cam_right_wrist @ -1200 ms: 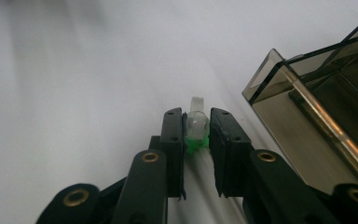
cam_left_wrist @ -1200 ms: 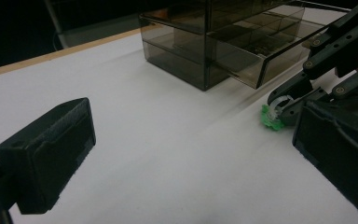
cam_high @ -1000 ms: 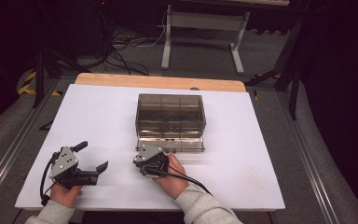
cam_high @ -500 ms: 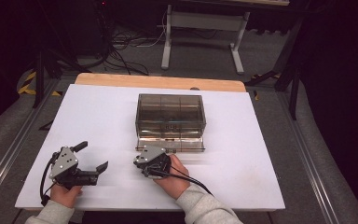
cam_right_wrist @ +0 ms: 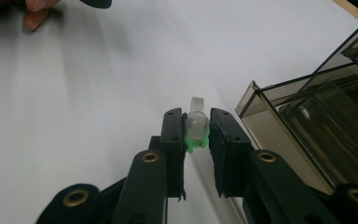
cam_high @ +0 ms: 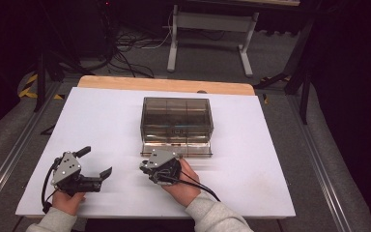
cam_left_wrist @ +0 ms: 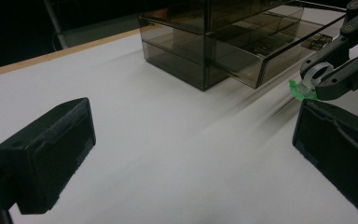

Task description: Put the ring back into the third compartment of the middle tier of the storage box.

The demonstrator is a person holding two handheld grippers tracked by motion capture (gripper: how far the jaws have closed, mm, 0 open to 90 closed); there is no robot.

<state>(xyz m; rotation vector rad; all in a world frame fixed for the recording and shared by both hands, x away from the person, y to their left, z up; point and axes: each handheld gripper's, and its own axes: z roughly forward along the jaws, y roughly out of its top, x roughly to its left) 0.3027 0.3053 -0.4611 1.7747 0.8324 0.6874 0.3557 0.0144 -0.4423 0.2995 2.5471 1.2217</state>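
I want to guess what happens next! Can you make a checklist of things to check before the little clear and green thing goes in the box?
1. Right hand-held gripper shut on the clear ring with green base: ok.
2. Bottom drawer of the smoky plastic drawer box pulled open: ok.
3. Left hand-held gripper open, off to the side: ok.
4. Free compartment in the drawer: cannot tell.
5. White table bare between ring and drawer: ok.
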